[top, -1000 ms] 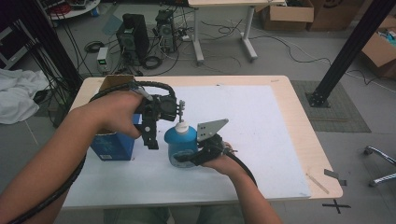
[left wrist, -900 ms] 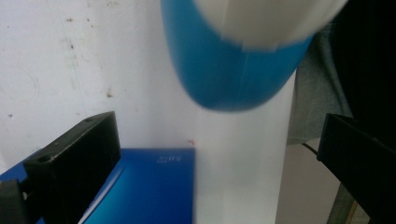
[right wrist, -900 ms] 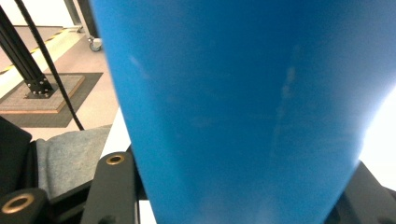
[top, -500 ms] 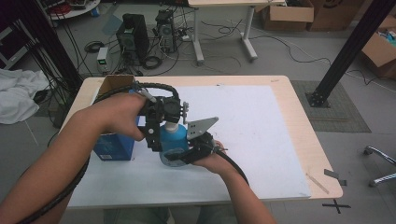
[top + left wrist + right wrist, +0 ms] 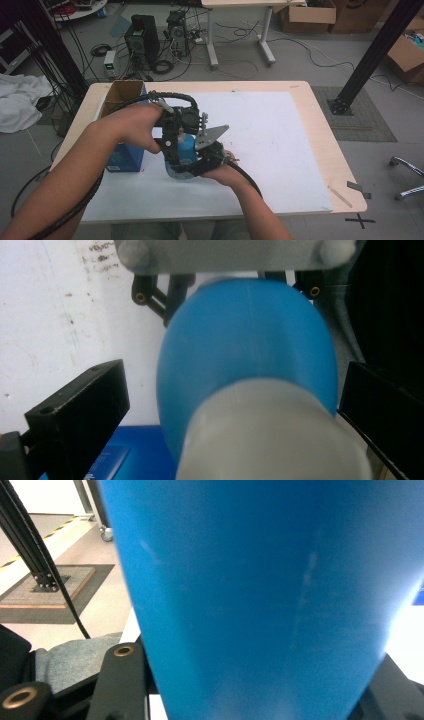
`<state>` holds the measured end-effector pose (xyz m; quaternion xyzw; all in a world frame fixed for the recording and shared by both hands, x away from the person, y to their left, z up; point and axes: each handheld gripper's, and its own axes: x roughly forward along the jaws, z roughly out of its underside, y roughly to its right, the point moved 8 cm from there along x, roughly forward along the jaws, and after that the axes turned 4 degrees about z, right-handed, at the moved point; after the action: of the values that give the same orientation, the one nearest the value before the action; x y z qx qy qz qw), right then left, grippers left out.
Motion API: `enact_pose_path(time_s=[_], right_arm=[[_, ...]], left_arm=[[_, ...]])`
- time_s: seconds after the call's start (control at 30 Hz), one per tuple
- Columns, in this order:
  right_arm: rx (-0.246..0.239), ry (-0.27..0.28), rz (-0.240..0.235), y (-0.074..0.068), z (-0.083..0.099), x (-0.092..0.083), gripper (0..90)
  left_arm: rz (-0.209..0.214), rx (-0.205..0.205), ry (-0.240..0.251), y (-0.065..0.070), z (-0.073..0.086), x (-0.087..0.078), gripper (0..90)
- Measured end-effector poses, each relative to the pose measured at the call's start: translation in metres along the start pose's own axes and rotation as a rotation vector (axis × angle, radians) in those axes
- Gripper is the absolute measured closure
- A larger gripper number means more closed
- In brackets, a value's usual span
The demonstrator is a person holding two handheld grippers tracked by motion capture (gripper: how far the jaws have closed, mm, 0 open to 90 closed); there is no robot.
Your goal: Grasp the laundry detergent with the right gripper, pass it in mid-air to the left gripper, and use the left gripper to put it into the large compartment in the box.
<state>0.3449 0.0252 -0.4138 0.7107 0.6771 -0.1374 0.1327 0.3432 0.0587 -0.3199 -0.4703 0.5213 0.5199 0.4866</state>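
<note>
Table (image 5: 320, 150): light wood top, big white mat (image 5: 280, 130) covering most of it. Open cardboard box (image 5: 122, 92) at the far-left corner; blue carton (image 5: 125, 159) sits on the mat just near-side of it.

Blue bottle (image 5: 184, 150) is left of centre on the mat, just right of the blue carton, held between both tools. In the left gripper view its round blue body (image 5: 245, 340) sits dead ahead with a white cap (image 5: 272, 435) pointing at the camera.

Right gripper (image 5: 192, 167) comes in from the near side and pinches the bottle's body; its own view has blue plastic (image 5: 260, 595) packed tight between both black jaws, contact on each side.

Left gripper (image 5: 172, 142) comes in from the left, over the bottle's top end. Its jaws are spread: they stand either side of the cap, with a clear gap at the left jaw and the right one near the bottle but not visibly pressing.
</note>
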Motion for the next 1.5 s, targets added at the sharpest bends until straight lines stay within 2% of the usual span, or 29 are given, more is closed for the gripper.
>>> enact_pose_path(time_s=[0.23, 0.37, 0.4, 0.47, 0.57, 0.8, 1.07, 1.13, 1.2, 1.5], right_arm=[[0.003, 0.0, -0.004, 0.0003, -0.0011, 0.0014, 44.8], [0.005, -0.001, -0.002, 0.0006, -0.0006, 0.0023, 44.8], [0.008, -0.001, -0.003, 0.0007, -0.0005, 0.0024, 44.8], [0.011, -0.002, -0.004, 0.0009, -0.0004, 0.0023, 44.8], [0.009, 0.004, -0.001, 0.0018, -0.0012, 0.0023, 44.8], [0.014, 0.003, -0.003, 0.0015, -0.0011, 0.0028, 44.8], [0.01, -0.001, -0.002, 0.0016, -0.0003, 0.003, 44.9], [0.016, 0.002, -0.005, 0.0013, -0.0006, 0.0032, 44.9], [0.032, -0.007, -0.007, 0.0, 0.0, 0.0028, 44.9], [0.029, -0.01, -0.009, 0.0005, 0.0016, 0.0053, 44.9]], left_arm=[[-0.002, -0.008, -0.008, -0.0006, 0.0013, 0.0025, 1.9], [-0.02, -0.009, -0.011, -0.0024, 0.0022, 0.003, 3.1], [-0.023, -0.01, -0.012, -0.0023, 0.0025, 0.0022, 4.4], [-0.029, -0.005, -0.008, -0.0024, 0.0023, 0.002, 13.3], [-0.033, -0.002, -0.009, -0.0025, 0.0022, 0.0015, 15.4], [-0.035, -0.002, -0.012, -0.003, 0.0018, 0.0017, 17.2], [-0.037, -0.008, -0.019, -0.0026, 0.0027, 0.0024, 24.1], [-0.055, -0.009, -0.017, -0.0037, 0.0028, 0.0023, 24.4], [-0.048, -0.009, -0.02, -0.003, 0.0036, 0.0018, 25.0], [-0.059, -0.017, -0.02, -0.004, 0.0055, 0.0011, 28.0]])
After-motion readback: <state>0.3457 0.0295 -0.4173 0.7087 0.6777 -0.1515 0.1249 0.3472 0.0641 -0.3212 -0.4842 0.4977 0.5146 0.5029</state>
